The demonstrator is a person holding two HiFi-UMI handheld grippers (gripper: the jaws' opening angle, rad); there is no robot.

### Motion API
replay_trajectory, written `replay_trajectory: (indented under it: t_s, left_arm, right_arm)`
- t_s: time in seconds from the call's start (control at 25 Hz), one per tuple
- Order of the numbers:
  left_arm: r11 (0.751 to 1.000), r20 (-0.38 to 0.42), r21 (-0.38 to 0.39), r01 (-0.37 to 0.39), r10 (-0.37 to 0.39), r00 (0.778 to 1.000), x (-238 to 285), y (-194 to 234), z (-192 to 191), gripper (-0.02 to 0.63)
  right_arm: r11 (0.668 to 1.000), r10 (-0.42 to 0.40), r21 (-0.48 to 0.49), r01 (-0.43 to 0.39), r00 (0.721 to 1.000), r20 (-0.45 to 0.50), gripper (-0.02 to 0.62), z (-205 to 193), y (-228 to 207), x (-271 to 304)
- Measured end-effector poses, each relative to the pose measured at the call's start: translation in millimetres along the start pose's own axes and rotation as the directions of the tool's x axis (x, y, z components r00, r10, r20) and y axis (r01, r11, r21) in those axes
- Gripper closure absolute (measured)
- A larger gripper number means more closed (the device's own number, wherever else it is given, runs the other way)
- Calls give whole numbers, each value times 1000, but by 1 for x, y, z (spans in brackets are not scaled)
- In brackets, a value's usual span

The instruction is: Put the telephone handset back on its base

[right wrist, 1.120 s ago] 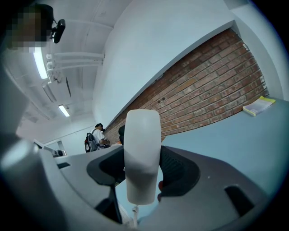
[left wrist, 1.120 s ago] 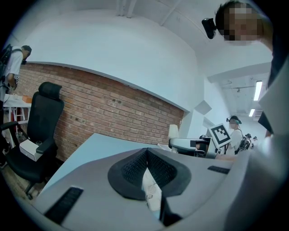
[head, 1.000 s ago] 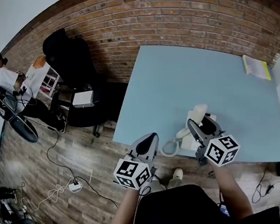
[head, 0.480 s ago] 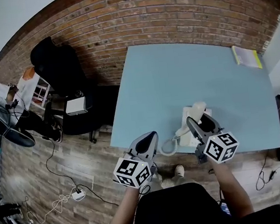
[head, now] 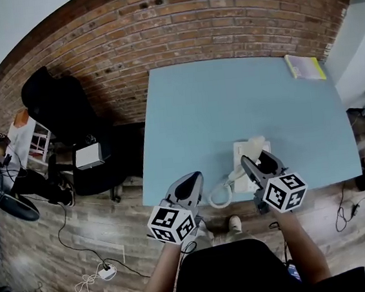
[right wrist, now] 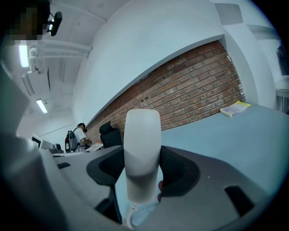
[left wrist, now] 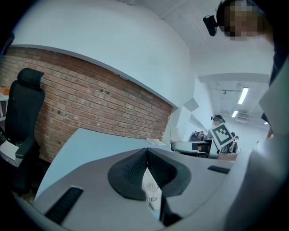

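A white telephone handset (head: 255, 145) is held by my right gripper (head: 256, 160), just above the white base (head: 238, 148) near the front edge of the light-blue table (head: 229, 98). In the right gripper view the handset (right wrist: 142, 149) stands upright, clamped between the dark pads of the right gripper (right wrist: 142, 169). A white coiled cord (head: 220, 195) loops off the table's front edge. My left gripper (head: 191, 177) hovers at the front edge, left of the base. In its own view the left gripper (left wrist: 146, 155) has its pads pressed together on nothing.
A yellow book (head: 304, 66) lies at the table's far right corner. Behind the table runs a brick wall (head: 220, 15). A black office chair (head: 55, 103) stands left of the table on a wooden floor with cables (head: 92, 275). People sit at far desks.
The head view has swung, so the table sits further left and the book nearer the top. Both grippers and the handset keep nearly the same place over the base.
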State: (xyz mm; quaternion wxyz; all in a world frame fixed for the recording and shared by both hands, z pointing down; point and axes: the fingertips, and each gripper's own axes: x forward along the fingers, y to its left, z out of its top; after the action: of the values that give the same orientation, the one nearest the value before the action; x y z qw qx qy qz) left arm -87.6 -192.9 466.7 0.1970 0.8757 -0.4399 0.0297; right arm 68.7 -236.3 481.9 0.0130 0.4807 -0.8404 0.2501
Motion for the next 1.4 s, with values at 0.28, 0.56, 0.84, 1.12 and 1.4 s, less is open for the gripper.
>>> replay_trajectory:
  t_s: [0.28, 0.56, 0.84, 1.12, 1.4]
  left_arm:
    - [999, 5, 11, 44, -44, 999, 10, 11, 8, 597]
    - [998, 2, 19, 55, -55, 998, 12, 24, 15, 597]
    - [997, -4, 29, 76, -76, 997, 19, 28, 17, 597]
    - [996, -17, 20, 82, -81, 997, 29, 34, 15, 597]
    - [996, -17, 14, 82, -82, 996, 37, 39, 16, 597]
  right_arm:
    - [997, -73, -20, 72, 996, -49, 356, -17, -12, 7]
    - [990, -141, -13, 140, 983, -119, 356, -44, -33, 16]
    - [980, -199, -14, 200, 962, -187, 356, -70, -48, 23]
    - [973, -229, -25, 230, 939, -256, 356, -86, -63, 27]
    - [972, -228, -10, 234, 936, -270, 356, -86, -69, 35]
